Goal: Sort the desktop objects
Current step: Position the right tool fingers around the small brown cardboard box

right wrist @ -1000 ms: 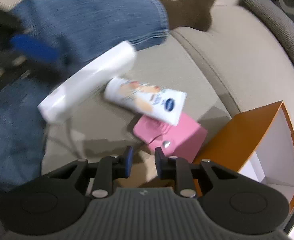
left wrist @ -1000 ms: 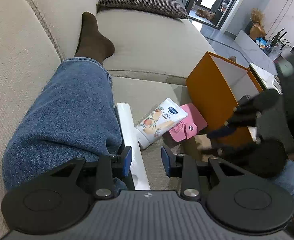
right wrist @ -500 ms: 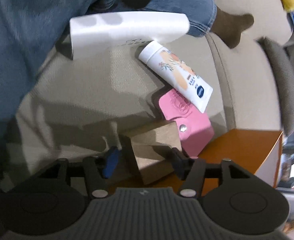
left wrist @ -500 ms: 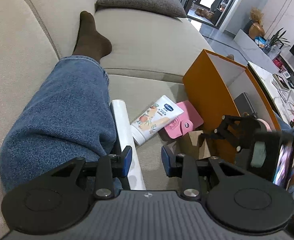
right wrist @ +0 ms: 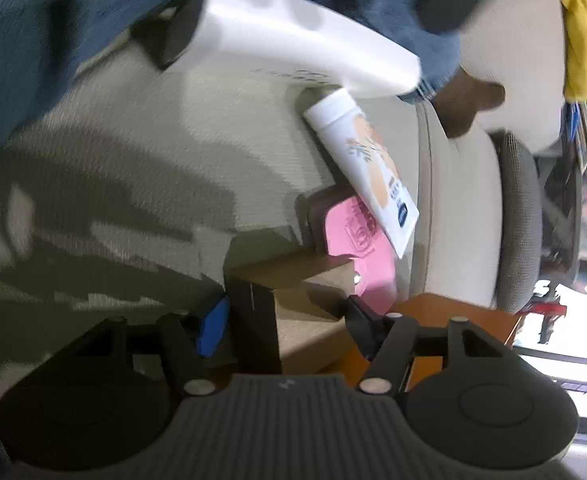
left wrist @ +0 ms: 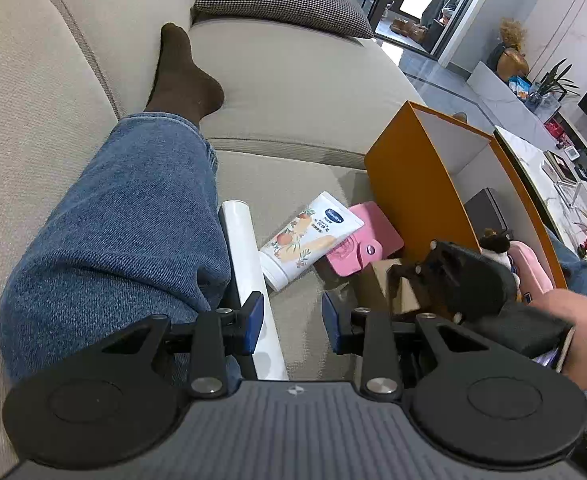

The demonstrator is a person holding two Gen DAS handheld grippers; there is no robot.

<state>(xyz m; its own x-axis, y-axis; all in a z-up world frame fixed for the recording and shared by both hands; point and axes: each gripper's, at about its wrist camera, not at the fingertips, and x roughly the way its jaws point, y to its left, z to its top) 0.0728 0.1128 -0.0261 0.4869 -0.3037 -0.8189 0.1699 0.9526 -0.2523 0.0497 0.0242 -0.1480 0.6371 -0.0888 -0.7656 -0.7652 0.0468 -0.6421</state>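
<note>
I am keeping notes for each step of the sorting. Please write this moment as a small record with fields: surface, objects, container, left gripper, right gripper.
surface: beige sofa seat
objects: white cylinder beside a denim leg; lotion tube lying partly on the pink card holder; small brown box
container: orange box, open, next to the card holder
left gripper: open, holds nothing
right gripper: jaws just opened, either side of the brown box
</note>
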